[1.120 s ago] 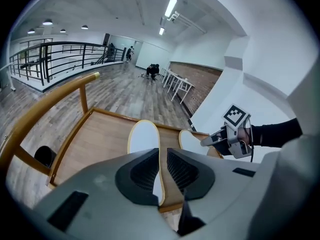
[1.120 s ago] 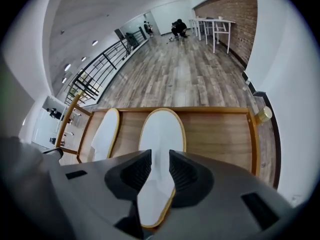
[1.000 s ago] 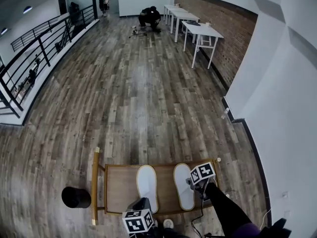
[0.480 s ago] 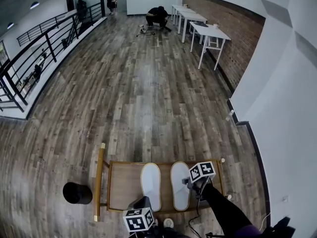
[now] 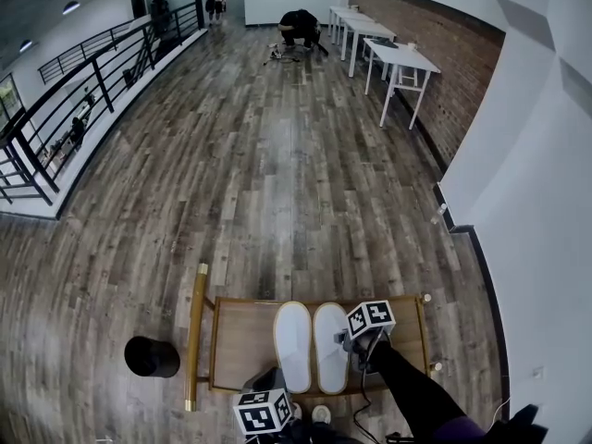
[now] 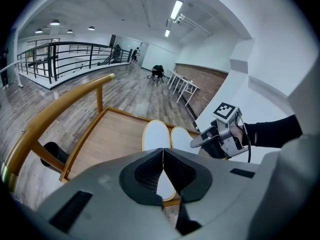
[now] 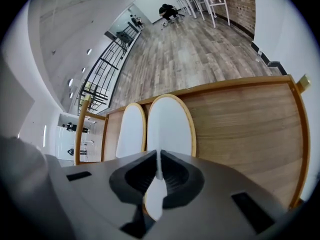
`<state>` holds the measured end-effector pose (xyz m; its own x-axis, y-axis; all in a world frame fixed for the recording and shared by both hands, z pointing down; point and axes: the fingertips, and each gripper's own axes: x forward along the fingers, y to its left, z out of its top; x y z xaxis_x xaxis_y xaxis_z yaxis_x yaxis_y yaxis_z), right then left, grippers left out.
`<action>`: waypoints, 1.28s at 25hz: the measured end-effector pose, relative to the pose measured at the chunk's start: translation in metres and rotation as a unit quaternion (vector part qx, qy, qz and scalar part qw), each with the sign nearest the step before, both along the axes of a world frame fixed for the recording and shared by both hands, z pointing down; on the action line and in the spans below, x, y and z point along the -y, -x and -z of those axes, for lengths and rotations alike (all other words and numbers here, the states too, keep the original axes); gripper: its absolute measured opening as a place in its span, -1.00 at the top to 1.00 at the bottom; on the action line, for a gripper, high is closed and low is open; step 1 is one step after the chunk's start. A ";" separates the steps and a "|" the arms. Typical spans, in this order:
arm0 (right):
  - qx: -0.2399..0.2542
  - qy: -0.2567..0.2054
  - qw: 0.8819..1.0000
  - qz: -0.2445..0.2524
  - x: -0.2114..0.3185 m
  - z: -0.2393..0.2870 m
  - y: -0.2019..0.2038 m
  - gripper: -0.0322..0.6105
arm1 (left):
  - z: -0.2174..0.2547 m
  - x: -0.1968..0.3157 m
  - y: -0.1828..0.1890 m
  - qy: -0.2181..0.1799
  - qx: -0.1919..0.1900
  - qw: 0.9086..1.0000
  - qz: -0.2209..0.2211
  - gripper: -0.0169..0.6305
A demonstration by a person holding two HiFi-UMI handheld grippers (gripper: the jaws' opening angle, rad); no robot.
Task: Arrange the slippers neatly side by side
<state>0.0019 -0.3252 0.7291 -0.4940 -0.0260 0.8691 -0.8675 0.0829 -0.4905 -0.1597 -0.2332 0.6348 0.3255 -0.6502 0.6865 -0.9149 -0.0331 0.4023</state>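
Two white slippers with tan rims lie on a low wooden platform (image 5: 240,340). The left slipper (image 5: 294,345) (image 6: 156,134) (image 7: 130,131) and the right slipper (image 5: 330,345) (image 6: 181,136) (image 7: 169,121) sit parallel and close together, toes pointing away. My right gripper (image 5: 351,343) (image 7: 158,166) is shut on the heel edge of the right slipper; a thin white strip shows between its jaws. My left gripper (image 5: 268,379) (image 6: 163,151) hovers at the platform's near edge behind the left slipper, shut with nothing in it.
The platform has raised wooden edges and a golden rail (image 5: 195,331) on its left. A black round bin (image 5: 152,356) stands on the floor to the left. White tables (image 5: 400,55), a black railing (image 5: 88,95) and a crouching person (image 5: 302,24) are far off.
The right gripper has drawn the right slipper leftward across the platform until it lies beside the left slipper. The left gripper has stayed in place.
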 end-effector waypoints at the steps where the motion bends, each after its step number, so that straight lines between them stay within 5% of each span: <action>1: -0.002 0.000 1.000 -0.001 0.001 -0.002 0.001 0.85 | 0.000 0.000 0.002 0.000 0.000 1.000 0.001 0.93; 27: -0.019 -0.046 0.998 0.048 0.005 0.009 -0.002 0.73 | 0.002 0.008 0.001 -0.006 -0.003 1.000 -0.005 0.93; 32: 0.021 -0.084 0.996 0.008 0.009 0.044 -0.002 0.73 | 0.004 0.016 -0.009 -0.016 -0.012 1.000 -0.015 0.93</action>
<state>0.0042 -0.3340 0.6851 -0.5319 -0.1612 0.8314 -0.8440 0.1810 -0.5049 -0.1510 -0.2493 0.6304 0.3604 -0.6613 0.6579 -0.9036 -0.0725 0.4222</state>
